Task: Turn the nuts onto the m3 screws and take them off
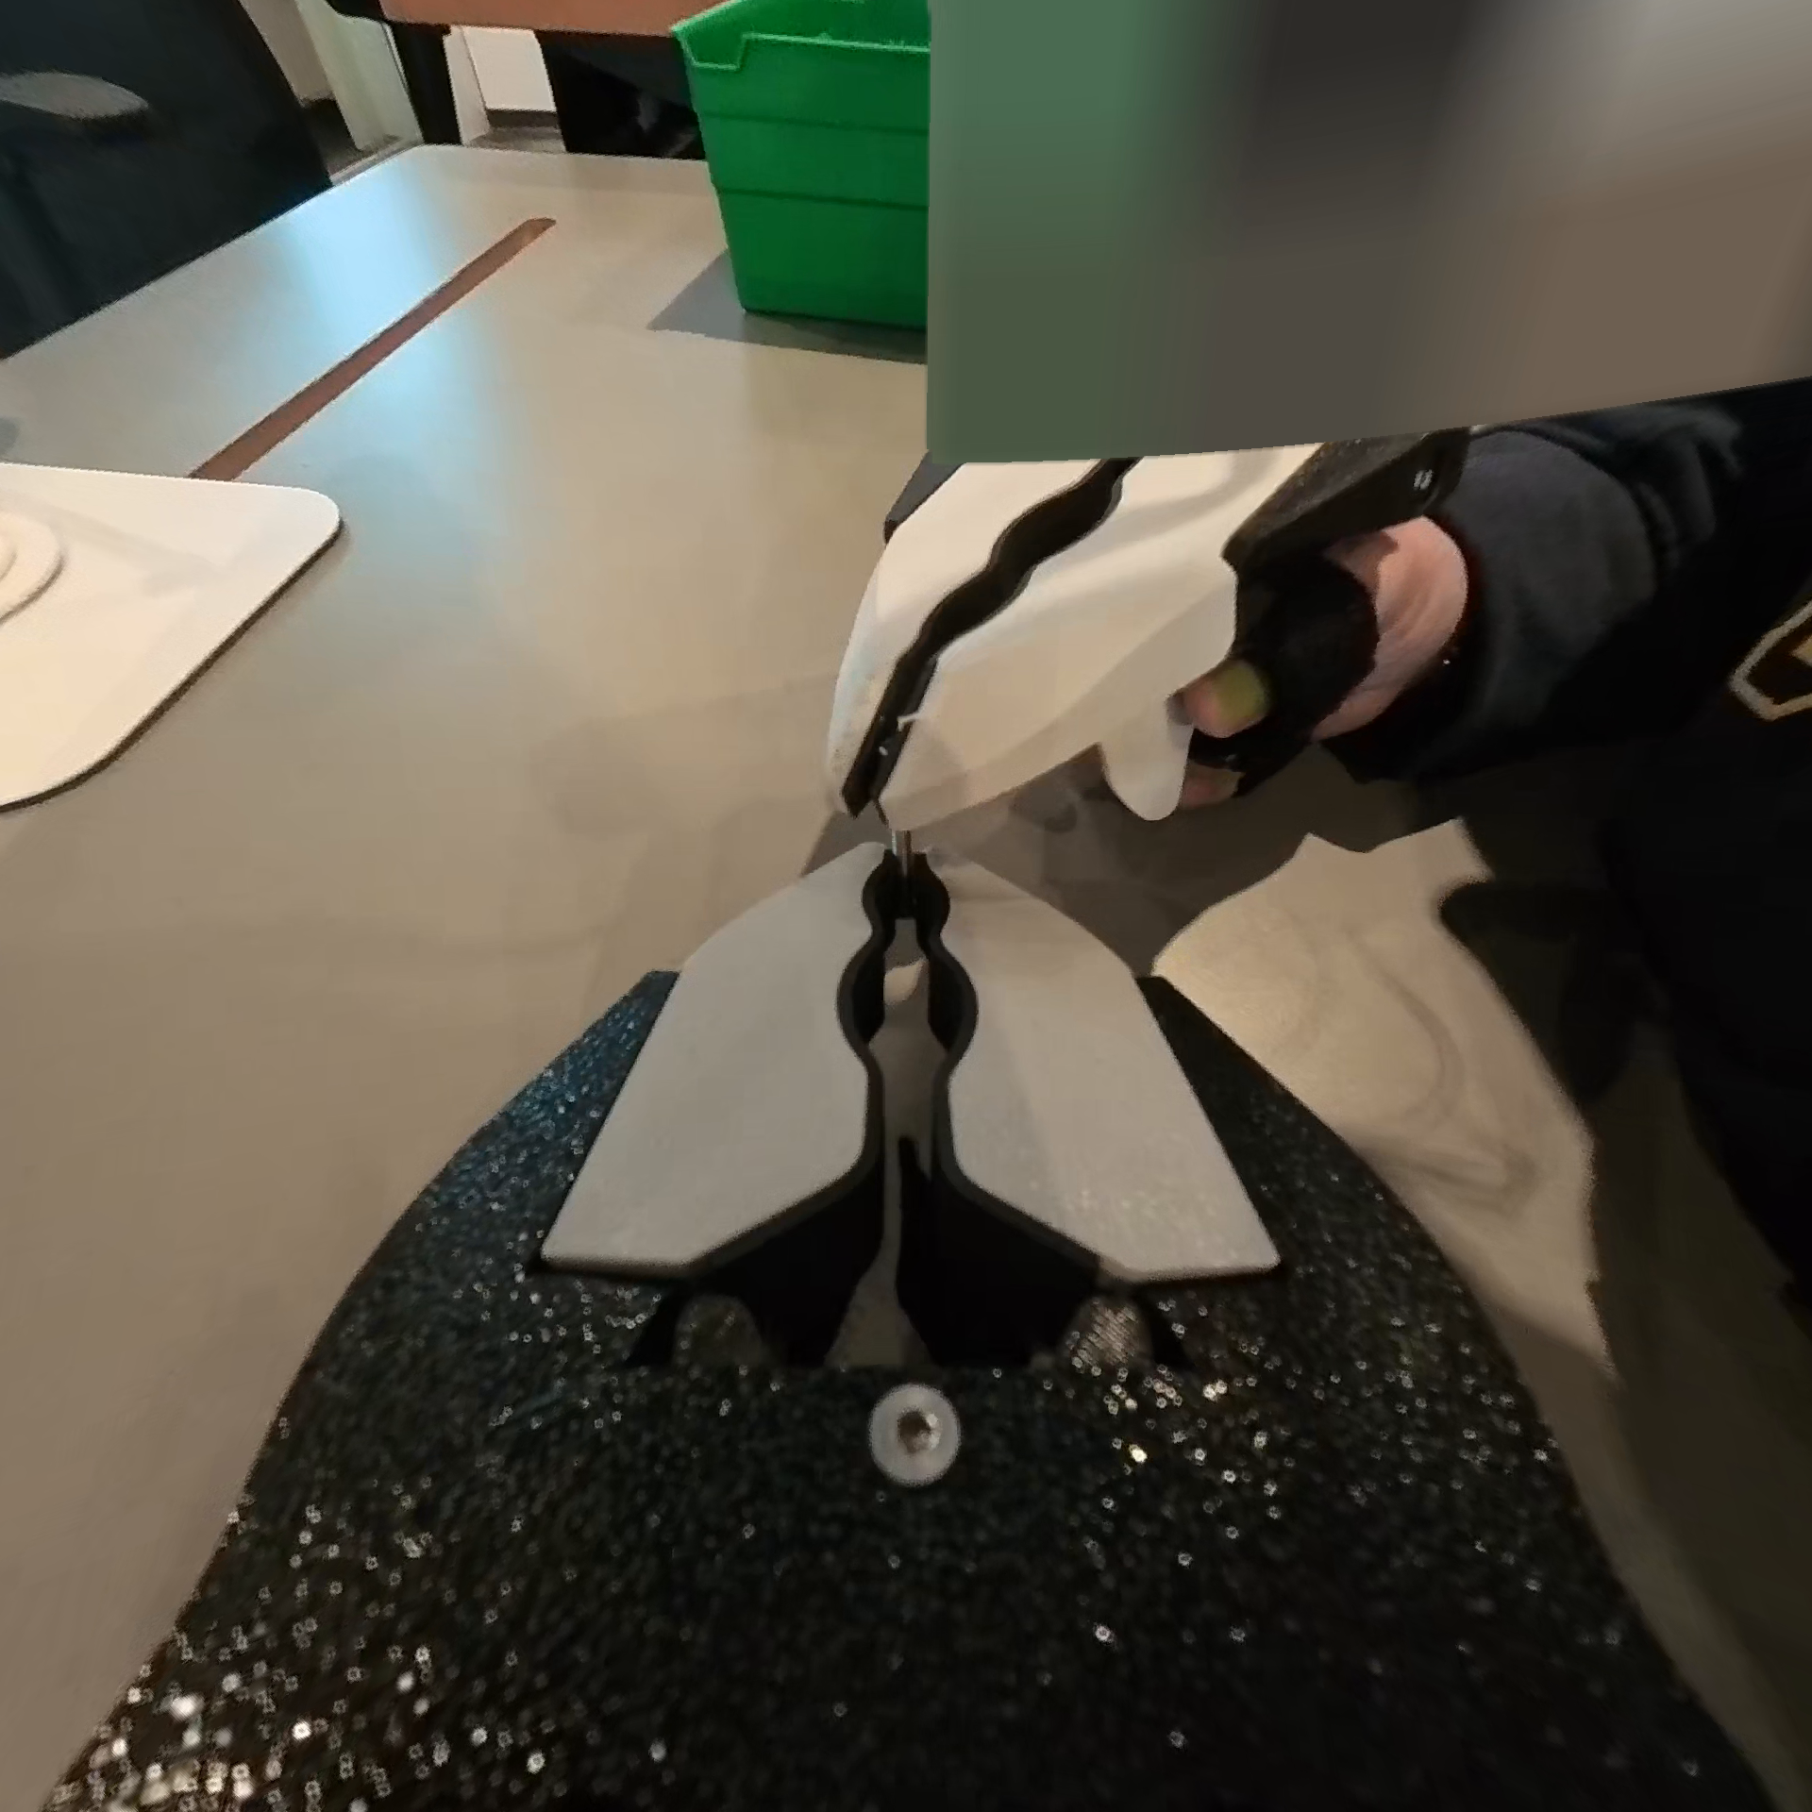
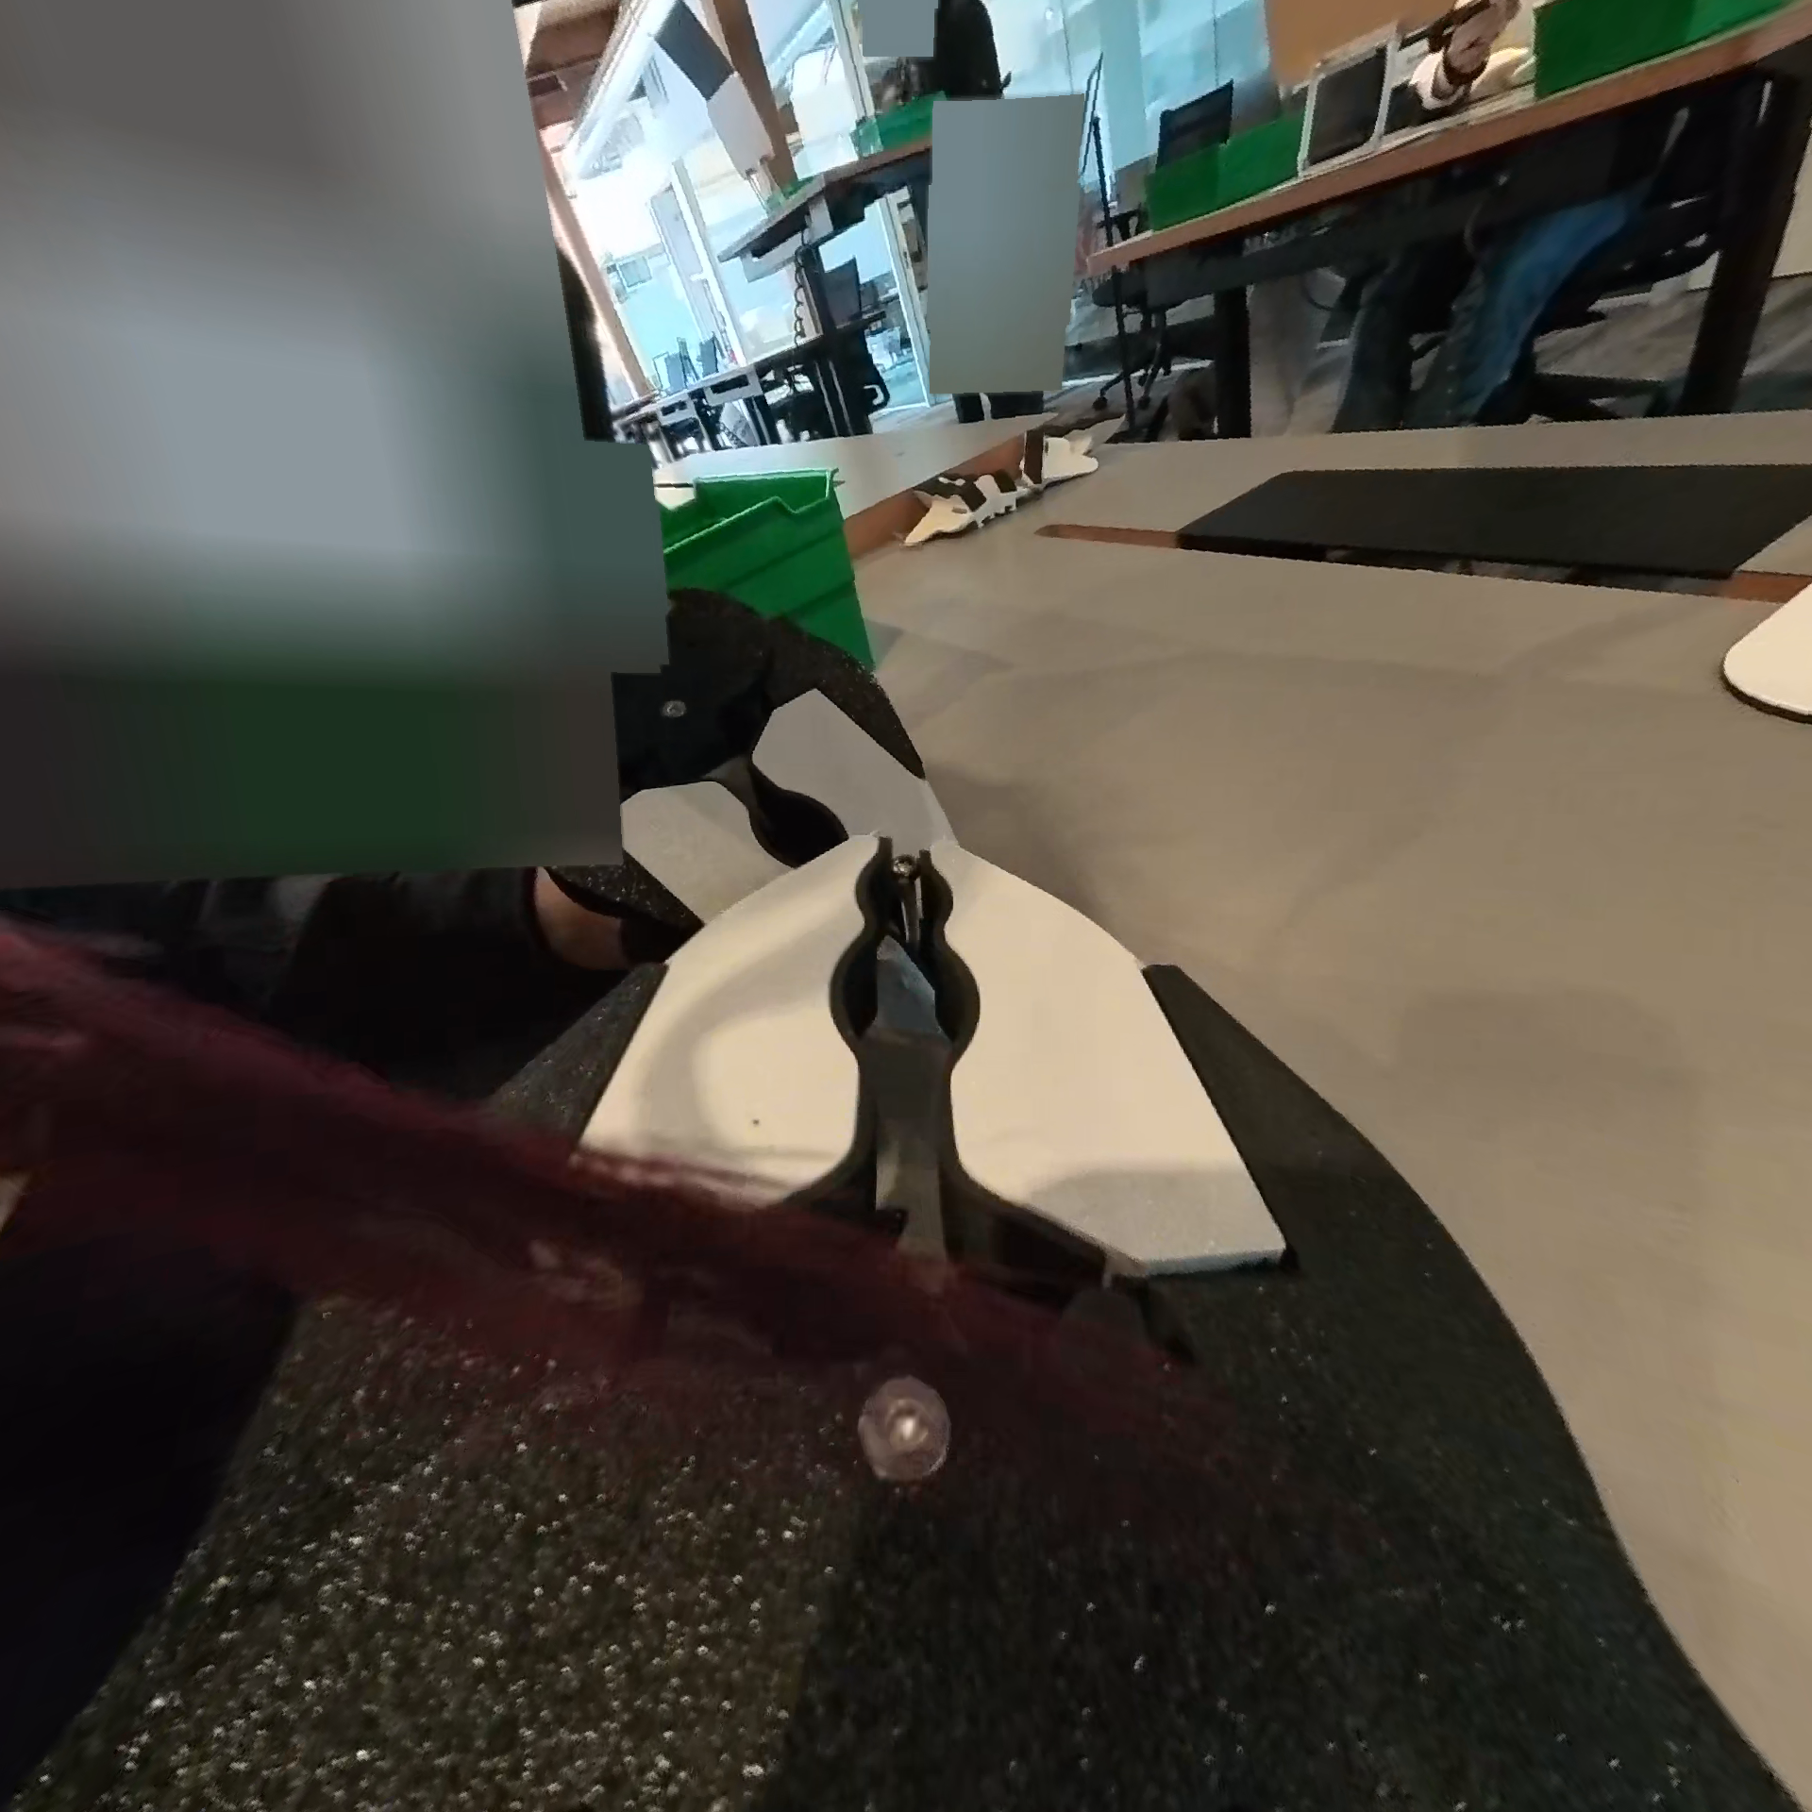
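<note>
A wide grey counter point(image 1: 412, 686) is filling both views, with a brown slot running along it. A stack of green bins point(image 1: 824, 167) is sitting at its far side, a white rounded board point(image 1: 147, 608) is lying at the left edge of the left wrist view, and a flat black mat point(image 2: 1490, 520) is lying farther off in the right wrist view. A person's hand point(image 1: 1373, 647) in a dark sleeve is gripping the handle of the right gripper point(image 1: 868, 789), which is coming in from the upper right of the left wrist view and pointing down toward the left gripper point(image 1: 904, 882). The two grippers are meeting tip to tip above the counter. The left gripper's white jaws are pressing nearly closed, pinching a thin metal screw point(image 1: 907, 845) at their very tip, with the screw standing upright and sticking out toward the other gripper. The right gripper's jaws are drawn together to a narrow slit, and their tip is sitting right at the top end of the screw. In the right wrist view, the right gripper point(image 2: 907, 868) is showing a small shiny metal piece point(image 2: 902, 865) caught between its tips; whether this is the nut or the screw end is too small to tell. A blurred dark red streak is crossing the lower left of that view.
</note>
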A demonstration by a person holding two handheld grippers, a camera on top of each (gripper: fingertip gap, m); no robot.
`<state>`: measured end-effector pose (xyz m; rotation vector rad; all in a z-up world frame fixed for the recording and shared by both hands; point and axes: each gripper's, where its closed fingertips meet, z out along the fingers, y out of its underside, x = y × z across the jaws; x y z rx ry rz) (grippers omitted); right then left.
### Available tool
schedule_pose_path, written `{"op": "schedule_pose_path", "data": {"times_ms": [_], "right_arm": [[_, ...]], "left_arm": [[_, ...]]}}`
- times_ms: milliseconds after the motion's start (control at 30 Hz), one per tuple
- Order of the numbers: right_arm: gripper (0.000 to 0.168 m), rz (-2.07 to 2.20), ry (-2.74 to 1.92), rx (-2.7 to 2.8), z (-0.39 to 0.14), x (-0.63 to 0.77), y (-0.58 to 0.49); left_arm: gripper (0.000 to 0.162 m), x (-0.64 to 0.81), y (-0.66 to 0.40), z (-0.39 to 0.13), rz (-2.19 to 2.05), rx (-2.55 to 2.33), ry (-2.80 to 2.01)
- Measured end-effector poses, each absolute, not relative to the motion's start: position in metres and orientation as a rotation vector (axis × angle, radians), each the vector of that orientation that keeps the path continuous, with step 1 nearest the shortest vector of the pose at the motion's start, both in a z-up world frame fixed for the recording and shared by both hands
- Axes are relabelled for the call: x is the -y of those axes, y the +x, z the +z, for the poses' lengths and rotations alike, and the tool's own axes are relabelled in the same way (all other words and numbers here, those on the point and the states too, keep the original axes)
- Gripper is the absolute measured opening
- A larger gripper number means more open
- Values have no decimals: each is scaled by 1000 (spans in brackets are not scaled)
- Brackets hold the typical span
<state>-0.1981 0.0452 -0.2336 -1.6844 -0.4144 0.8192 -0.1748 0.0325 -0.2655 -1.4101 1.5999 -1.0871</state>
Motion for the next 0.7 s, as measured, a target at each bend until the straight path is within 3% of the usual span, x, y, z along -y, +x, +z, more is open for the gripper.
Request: {"op": "schedule_pose_path", "data": {"times_ms": [133,200,333,467,533,700], "right_arm": [[5,833,-1682,410,-233,-45,-198],[5,835,-1679,418,-233,-44,-199],[5,846,-1666,428,-231,-43,-199],[5,867,-1646,417,-229,-42,-198],[5,873,-1644,422,-228,-41,-198],[12,841,-1580,410,-221,-39,-194]], "left_arm": [[3,-35,-174,-265,-1038,-1580,-1399],[17,-37,-173,-260,-1054,-1537,-1394],[21,-33,-172,-252,-1113,-1497,-1355],[18,-31,-170,-260,-1051,-1546,-1367],[3,-31,-169,-261,-1040,-1552,-1366],[0,-35,-170,-259,-1063,-1516,-1396]]}}
